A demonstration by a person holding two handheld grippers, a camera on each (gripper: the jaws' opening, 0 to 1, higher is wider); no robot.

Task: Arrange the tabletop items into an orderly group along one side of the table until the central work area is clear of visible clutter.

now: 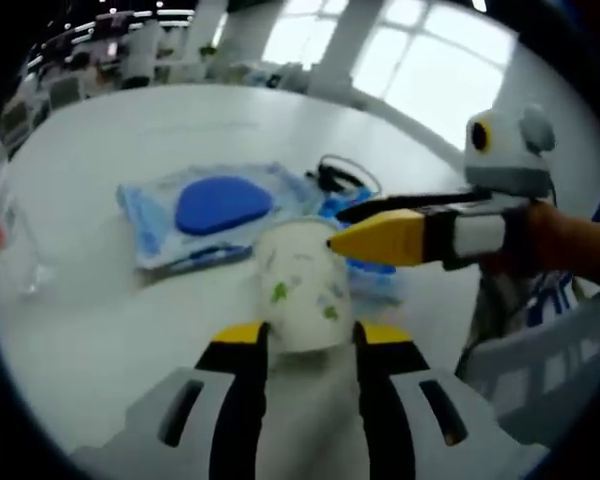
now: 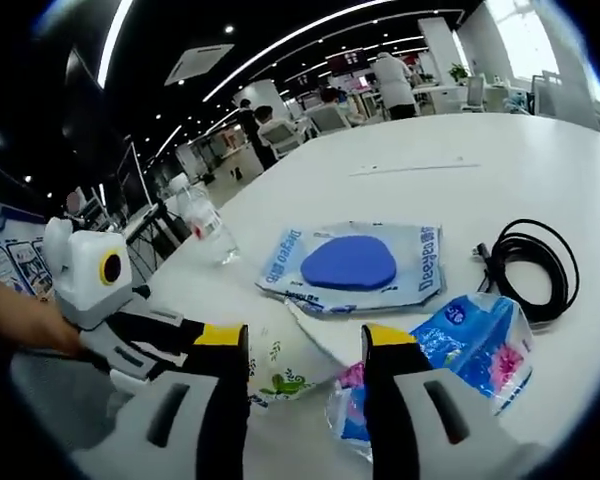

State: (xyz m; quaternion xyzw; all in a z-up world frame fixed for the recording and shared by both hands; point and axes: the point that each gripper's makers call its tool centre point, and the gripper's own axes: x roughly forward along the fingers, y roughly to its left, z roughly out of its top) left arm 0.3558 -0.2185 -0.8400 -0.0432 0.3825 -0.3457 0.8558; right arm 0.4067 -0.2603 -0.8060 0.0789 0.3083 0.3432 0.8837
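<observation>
— On the white table (image 2: pixel 500 150), what lies biggest?

— The clear packet with the blue pad inside (image 2: pixel 352 263), lying flat, its long side running across the right gripper view. In the left gripper view the same packet (image 1: pixel 215 210) sits beyond the cup.

— And next to it?

— A blue printed pouch (image 2: pixel 470 345) lies just beside the packet's near edge, and a coiled black cable (image 2: pixel 530 262) rests further out on the bare top. A clear plastic bottle (image 2: pixel 208 225) stands near the table's edge.

— Where is the paper cup?

— The paper cup (image 1: pixel 302 285) with green print lies on its side between the left gripper's (image 1: pixel 308 340) jaws; its long axis runs away from the camera, towards the packet. The jaws sit close on both sides of it, but I cannot tell whether they press it.

— The other tool?

— The right gripper (image 2: pixel 305 345) stands with its jaws apart over the cup (image 2: pixel 280 372) and pouch, holding nothing. In the left gripper view it reaches in from the right, its yellow tip at the cup's rim, a hand (image 1: pixel 570 238) behind it.
</observation>
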